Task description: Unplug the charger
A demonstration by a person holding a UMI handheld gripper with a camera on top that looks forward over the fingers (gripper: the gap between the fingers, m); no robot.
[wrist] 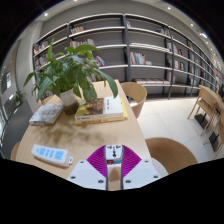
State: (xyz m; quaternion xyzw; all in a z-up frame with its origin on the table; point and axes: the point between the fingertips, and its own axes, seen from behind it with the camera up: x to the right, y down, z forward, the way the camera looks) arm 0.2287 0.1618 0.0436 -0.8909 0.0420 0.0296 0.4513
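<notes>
A small white charger (113,153) sits between my fingers, with both magenta pads (97,161) pressed against its sides. My gripper (113,149) is shut on it and holds it above the near end of the wooden table (95,135). A white power strip (52,154) with blue sockets lies on the table to the left of my fingers, apart from the charger. No cable shows on the charger.
A potted green plant (70,72) stands at the table's far end. A stack of books (101,109) lies beside it, with a magazine (45,114) to its left. Chairs stand to the right (171,152) and behind (134,95). Bookshelves (140,50) line the back wall.
</notes>
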